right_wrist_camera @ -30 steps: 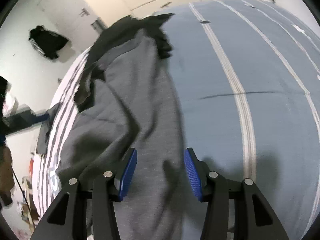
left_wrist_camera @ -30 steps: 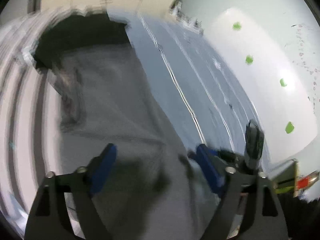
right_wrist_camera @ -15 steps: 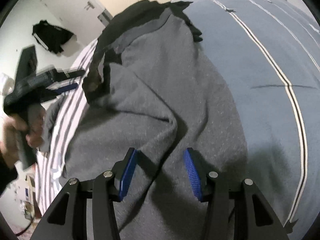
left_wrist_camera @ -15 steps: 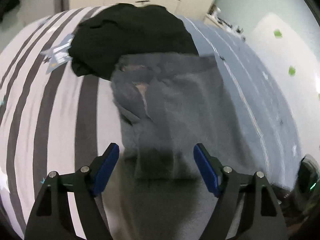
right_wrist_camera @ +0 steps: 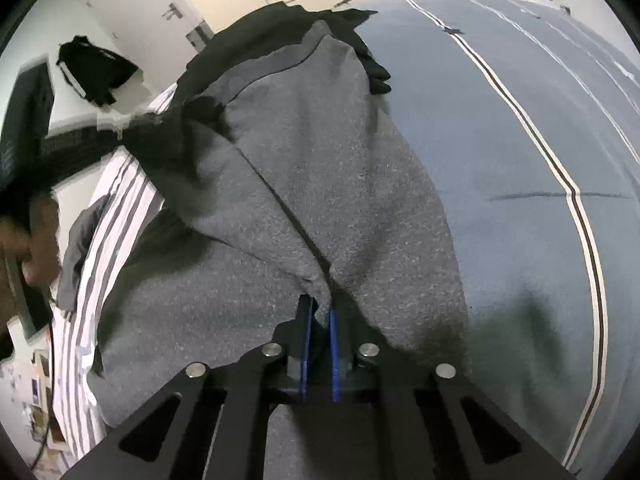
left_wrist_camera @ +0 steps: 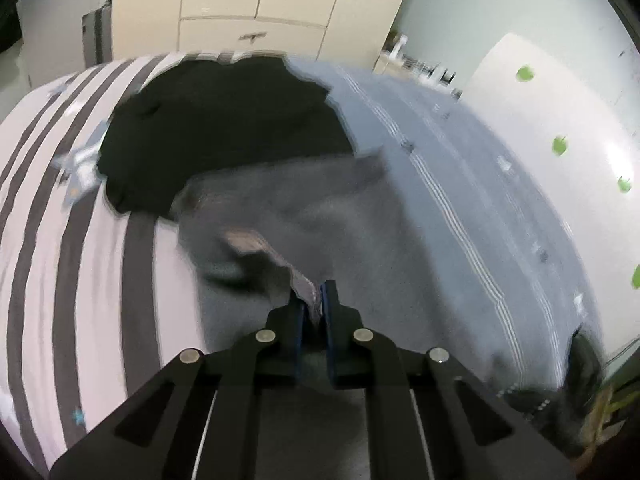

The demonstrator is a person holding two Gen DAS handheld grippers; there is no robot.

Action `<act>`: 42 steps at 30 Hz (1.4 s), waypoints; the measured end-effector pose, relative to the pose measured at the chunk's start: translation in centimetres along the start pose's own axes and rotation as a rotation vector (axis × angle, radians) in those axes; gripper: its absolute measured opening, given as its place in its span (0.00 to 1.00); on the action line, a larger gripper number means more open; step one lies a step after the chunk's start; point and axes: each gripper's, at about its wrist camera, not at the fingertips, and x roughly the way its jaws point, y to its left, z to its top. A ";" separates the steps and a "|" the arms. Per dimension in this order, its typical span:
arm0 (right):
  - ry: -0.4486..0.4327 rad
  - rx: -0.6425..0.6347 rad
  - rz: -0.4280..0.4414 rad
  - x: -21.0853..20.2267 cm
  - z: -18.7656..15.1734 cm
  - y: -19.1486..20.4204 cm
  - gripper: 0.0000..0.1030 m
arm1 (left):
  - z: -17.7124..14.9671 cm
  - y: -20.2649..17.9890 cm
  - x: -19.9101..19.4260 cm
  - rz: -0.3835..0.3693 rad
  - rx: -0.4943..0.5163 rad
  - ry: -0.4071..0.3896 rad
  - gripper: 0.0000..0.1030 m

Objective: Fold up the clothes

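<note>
A grey fleece garment lies across the bed, its far end resting on a black garment. My left gripper has its jaws closed on a raised fold at the grey garment's edge, where a paler lining shows. In the right wrist view the grey garment fills the middle, with a dark seam running down to my right gripper. The right jaws are closing, and a pinch of grey cloth sits between the blue pads. The black garment peeks out behind it.
The bed has a white sheet with grey stripes on the left and a blue cover with thin white lines on the right. Cream cupboards stand behind. A person's hand holds a black handle at the left edge.
Both grippers went from open above the grey garment to closed on folds of it. The left one swung from the blue cover over to the garment's waist end.
</note>
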 end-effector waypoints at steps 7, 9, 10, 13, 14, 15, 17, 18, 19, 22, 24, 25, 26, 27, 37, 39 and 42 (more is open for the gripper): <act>-0.015 0.013 0.043 -1.1 0.4 -1.1 0.04 | 6.8 -4.2 3.8 -0.078 0.010 -0.015 0.06; -0.027 0.013 0.045 -1.5 0.5 -1.4 0.03 | 8.1 -5.4 5.6 -0.117 0.015 -0.005 0.06; -0.034 0.019 0.043 -1.7 0.6 -1.8 0.03 | 8.5 -5.8 6.8 -0.127 0.008 0.012 0.07; -0.038 0.031 0.022 -1.7 0.7 -2.8 0.02 | 9.0 -6.1 9.9 -0.143 -0.032 0.054 0.08; -0.038 0.030 0.012 -1.6 0.7 -3.1 0.02 | 8.8 -5.9 10.6 -0.120 -0.029 0.084 0.11; -0.039 0.036 0.006 -1.6 0.7 -3.6 0.02 | 8.6 -5.5 11.4 -0.089 -0.023 0.119 0.22; -0.040 0.037 -0.003 -1.6 0.7 -4.1 0.02 | 8.3 -4.8 13.0 -0.029 -0.010 0.189 0.55; -0.040 0.036 -0.011 -1.6 0.7 -4.4 0.02 | 8.2 -4.2 13.3 -0.016 -0.029 0.225 0.64; -0.039 0.037 -0.019 -1.6 0.7 -4.7 0.02 | 8.0 -3.5 12.9 -0.035 -0.049 0.240 0.65; -0.031 0.085 -0.070 -1.2 0.4 -6.0 0.00 | 7.3 -1.9 10.0 -0.088 -0.057 0.195 0.70; -0.036 0.117 -0.062 -1.2 0.6 -6.7 0.00 | 6.0 -0.6 6.9 -0.074 -0.035 0.099 0.78; -0.040 0.133 -0.058 -1.2 0.6 -6.9 0.00 | 5.0 0.3 5.8 -0.040 -0.043 0.079 0.79; -0.049 0.137 -0.048 -1.5 0.7 -6.9 0.00 | 3.9 1.4 4.8 -0.003 -0.052 0.061 0.79; -0.055 0.141 -0.042 -1.6 0.7 -6.8 0.00 | 2.7 2.3 4.2 0.020 -0.061 0.070 0.79; -0.044 0.039 0.016 -2.3 -0.7 -3.2 0.14 | -15.2 5.8 -5.8 0.068 -0.140 0.183 0.79; -0.034 0.020 0.011 -2.6 -1.6 -2.3 0.16 | -18.8 5.2 -8.0 0.070 -0.141 0.225 0.79; -0.006 -0.013 -0.011 -3.0 -3.5 -1.4 0.24 | -24.1 4.1 -10.7 0.100 -0.128 0.290 0.79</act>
